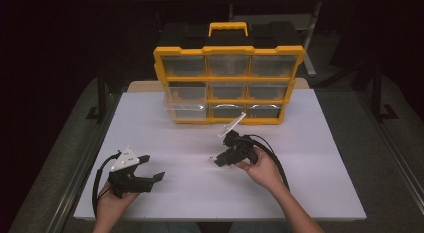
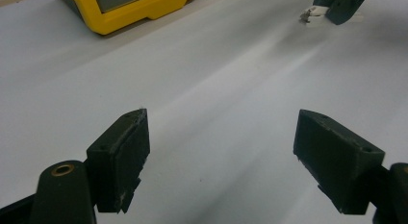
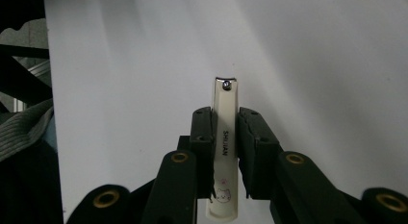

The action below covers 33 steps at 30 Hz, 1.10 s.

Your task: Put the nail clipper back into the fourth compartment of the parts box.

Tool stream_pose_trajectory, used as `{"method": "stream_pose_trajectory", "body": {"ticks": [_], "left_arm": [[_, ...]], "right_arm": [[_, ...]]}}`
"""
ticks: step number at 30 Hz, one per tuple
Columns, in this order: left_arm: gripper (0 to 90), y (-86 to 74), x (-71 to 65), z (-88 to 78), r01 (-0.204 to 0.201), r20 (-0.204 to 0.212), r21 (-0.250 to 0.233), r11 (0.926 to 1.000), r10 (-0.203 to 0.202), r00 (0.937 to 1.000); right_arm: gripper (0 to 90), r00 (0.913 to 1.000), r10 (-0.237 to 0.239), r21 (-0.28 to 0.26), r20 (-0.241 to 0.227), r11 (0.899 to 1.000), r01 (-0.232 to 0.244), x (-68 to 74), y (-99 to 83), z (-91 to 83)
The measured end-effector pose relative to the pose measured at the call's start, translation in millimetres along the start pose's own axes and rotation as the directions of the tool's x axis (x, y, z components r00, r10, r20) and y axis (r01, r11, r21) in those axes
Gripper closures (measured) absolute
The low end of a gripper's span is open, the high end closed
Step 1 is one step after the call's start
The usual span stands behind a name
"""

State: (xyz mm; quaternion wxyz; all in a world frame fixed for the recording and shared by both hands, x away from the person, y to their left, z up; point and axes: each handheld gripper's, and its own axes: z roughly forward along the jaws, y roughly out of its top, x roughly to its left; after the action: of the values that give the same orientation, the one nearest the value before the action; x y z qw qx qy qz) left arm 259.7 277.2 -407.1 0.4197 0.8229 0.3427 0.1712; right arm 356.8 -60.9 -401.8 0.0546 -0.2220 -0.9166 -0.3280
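Two tongs noted: right tongs (image 3: pixel 225 132) clamp the nail clipper (image 3: pixel 224 142), long axis along the jaws, drawer organiser (image 1: pixel 227 83) at 12 o'clock; left tongs (image 2: pixel 221 152) gape wide over the surface (image 1: pixel 190 193).

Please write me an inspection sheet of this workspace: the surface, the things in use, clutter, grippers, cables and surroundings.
Surface: white table, bare around the hands.
Job's things: nail clipper, white, clamped lengthwise; yellow drawer organizer at the far edge, bottom-left drawer pulled out.
Clutter: nothing seen.
Grippers: right gripper shut on the clipper, off the table; left gripper open, empty, low over the table.
Cables: black cable loops from the right gripper.
Surroundings: dark floor, metal frame legs.
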Motion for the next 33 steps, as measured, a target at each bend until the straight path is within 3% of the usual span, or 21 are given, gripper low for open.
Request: {"method": "stream_pose_trajectory", "body": {"ticks": [10, 13, 21, 25, 33], "left_arm": [[20.2, 0.1, 0.6, 0.1, -0.003, 0.001, -0.009, 1.0, 0.003, 1.0], [20.2, 0.2, -0.1, 0.5, 0.0, 0.001, -0.009, 1.0, 0.0, 1.0], [20.2, 0.7, -0.3, 0.6, -0.004, 0.004, -0.005, 1.0, 0.004, 1.0], [20.2, 0.7, -0.1, 0.3, -0.005, 0.004, -0.004, 1.0, 0.005, 1.0], [20.2, 0.7, -0.3, 0.3, -0.006, 0.005, -0.001, 1.0, 0.006, 1.0]], "right_arm": [[75.9, 0.9987, -0.006, -0.01, -0.051, 1.0, 0.005, -5.0, 8.9, -13.6], [75.8, 0.9974, -0.03, -0.026, -0.065, 0.999, 0.029, -5.9, 14.1, -20.0], [75.8, 0.9927, -0.039, -0.069, -0.114, 0.997, 0.031, -4.8, 33.0, -44.4], [75.8, 0.9937, -0.053, -0.064, -0.099, 0.997, 0.047, -5.6, 40.2, -52.5], [75.8, 0.9888, -0.108, -0.106, -0.103, 0.99, 0.097, -5.1, 63.9, -65.9]]}}
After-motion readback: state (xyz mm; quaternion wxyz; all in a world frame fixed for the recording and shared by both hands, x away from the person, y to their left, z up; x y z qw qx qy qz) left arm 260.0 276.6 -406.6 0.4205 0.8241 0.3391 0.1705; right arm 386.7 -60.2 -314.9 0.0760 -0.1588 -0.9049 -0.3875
